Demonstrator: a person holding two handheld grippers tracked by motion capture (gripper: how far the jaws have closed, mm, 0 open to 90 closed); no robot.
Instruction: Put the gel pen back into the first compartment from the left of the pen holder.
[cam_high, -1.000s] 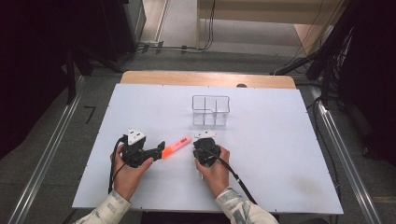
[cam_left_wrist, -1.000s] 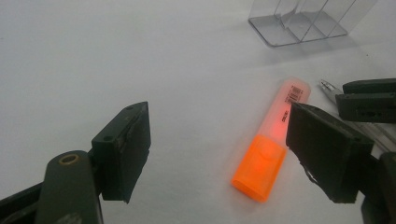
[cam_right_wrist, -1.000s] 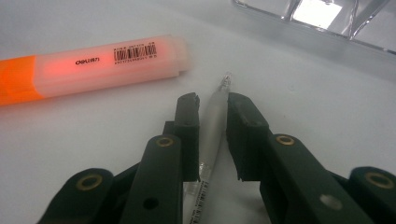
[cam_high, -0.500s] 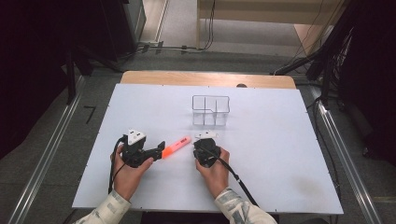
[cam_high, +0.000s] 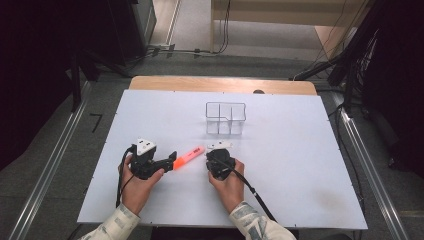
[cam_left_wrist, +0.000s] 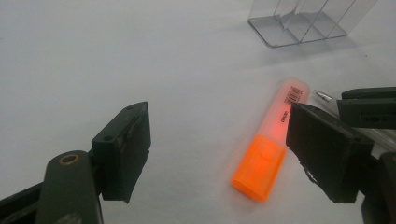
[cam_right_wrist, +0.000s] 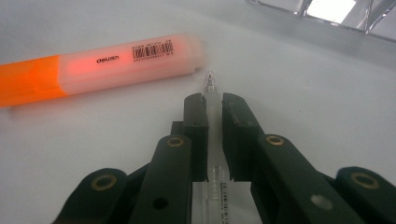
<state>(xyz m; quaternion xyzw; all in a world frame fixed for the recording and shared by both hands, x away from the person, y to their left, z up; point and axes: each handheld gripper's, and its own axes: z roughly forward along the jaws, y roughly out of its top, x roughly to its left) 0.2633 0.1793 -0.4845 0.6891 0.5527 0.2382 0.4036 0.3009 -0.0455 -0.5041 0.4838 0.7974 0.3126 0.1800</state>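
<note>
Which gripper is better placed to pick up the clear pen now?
Right. The right gripper has just been closing, and its jaws already flank the clear pen. The left gripper stands open around the orange highlighter.

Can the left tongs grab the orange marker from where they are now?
Probably yes. The left tongs stand open on the white table, with the orange marker lying flat just ahead between the jaws. The right tongs, close beside it, are closing on a clear pen, so it's a tight squeeze.
</note>
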